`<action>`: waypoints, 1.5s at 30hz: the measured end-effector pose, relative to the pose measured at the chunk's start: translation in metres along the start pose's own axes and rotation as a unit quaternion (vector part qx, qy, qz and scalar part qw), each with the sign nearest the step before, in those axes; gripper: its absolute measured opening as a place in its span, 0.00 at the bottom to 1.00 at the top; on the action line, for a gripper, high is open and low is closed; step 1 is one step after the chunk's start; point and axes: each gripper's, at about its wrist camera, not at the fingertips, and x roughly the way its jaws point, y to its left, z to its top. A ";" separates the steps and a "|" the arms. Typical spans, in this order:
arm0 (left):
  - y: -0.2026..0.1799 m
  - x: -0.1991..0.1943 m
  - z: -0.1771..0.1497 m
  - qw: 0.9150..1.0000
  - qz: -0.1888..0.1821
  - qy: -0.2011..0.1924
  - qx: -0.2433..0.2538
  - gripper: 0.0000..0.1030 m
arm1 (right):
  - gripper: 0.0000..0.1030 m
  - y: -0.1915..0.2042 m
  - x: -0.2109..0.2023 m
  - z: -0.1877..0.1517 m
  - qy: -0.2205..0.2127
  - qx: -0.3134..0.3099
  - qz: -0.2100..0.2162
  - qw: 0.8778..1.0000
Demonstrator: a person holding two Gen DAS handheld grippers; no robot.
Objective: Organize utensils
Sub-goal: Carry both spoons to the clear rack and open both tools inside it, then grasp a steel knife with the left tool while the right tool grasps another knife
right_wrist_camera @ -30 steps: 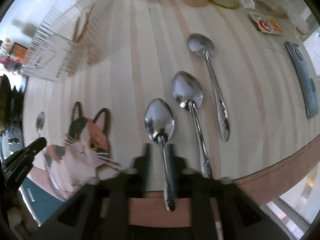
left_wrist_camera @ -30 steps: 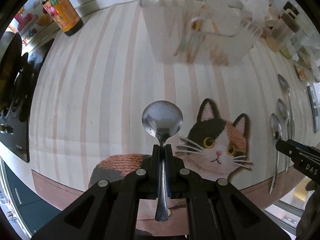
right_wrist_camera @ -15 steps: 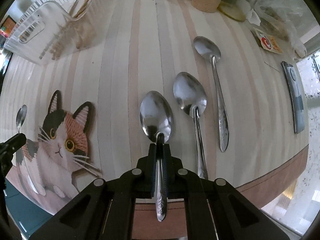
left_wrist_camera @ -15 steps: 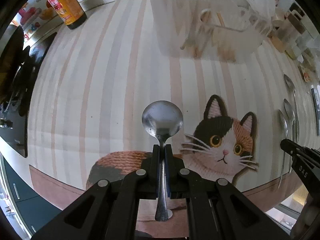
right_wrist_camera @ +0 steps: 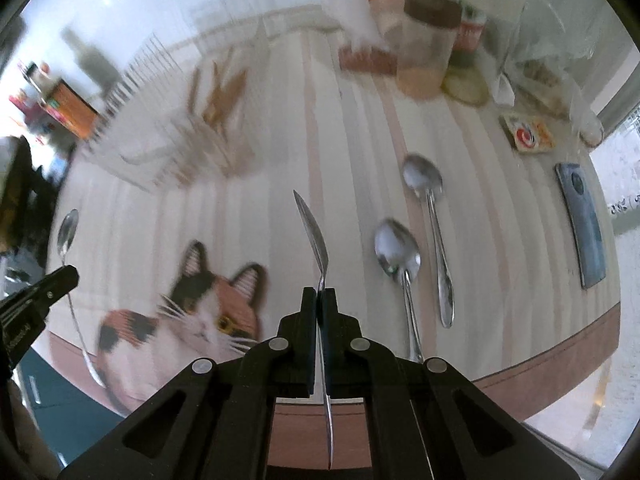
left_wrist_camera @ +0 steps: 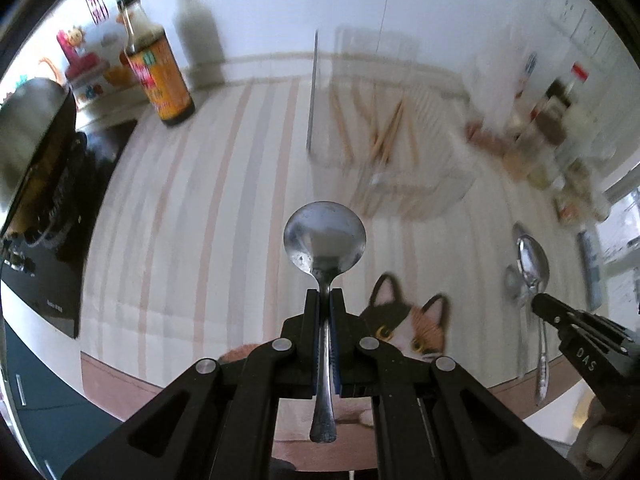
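A striped surface [right_wrist_camera: 352,152] with a cat picture [right_wrist_camera: 200,308] carries two loose spoons [right_wrist_camera: 400,264], a phone [right_wrist_camera: 582,224], jars [right_wrist_camera: 424,48], a sauce bottle [left_wrist_camera: 156,72] and a stove [left_wrist_camera: 60,216] at the left edge. The left tongs [left_wrist_camera: 325,300] are clamped on a round spoon [left_wrist_camera: 325,236], the right tongs [right_wrist_camera: 319,298] on an edge-on spoon [right_wrist_camera: 312,232], both lifted off the cloth. The clear utensil rack [left_wrist_camera: 384,136] with chopsticks [left_wrist_camera: 384,132] is motion-blurred, its compartments unreadable
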 end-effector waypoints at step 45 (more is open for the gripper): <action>0.008 0.018 0.156 0.996 0.078 -0.045 -0.024 0.83 | 0.40 0.038 0.017 0.210 -0.043 0.012 0.068 0.997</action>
